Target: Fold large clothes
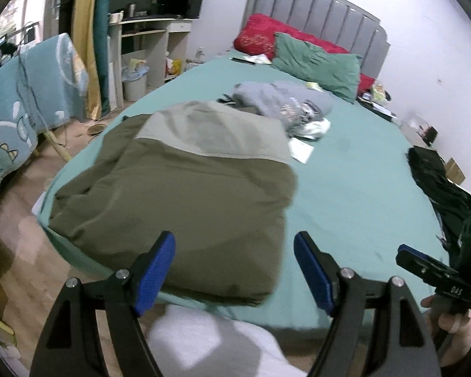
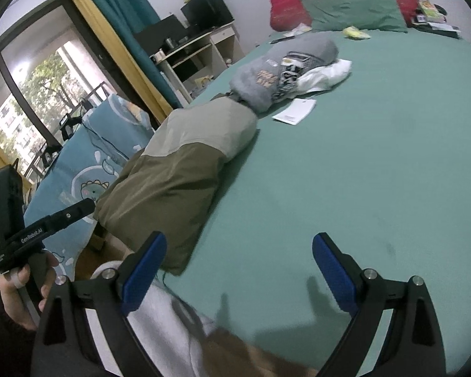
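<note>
Where folded, olive-grey jacket point(image 1: 179, 188) lies flat.

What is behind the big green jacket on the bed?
Behind the jacket lies a grey sweater, with white cloth and a paper beside it. The jacket covers the sweater's near edge.

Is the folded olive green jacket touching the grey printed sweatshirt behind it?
Touching. In the right wrist view the grey sweatshirt overlaps the jacket's pale far end, no bedsheet between them.
</note>
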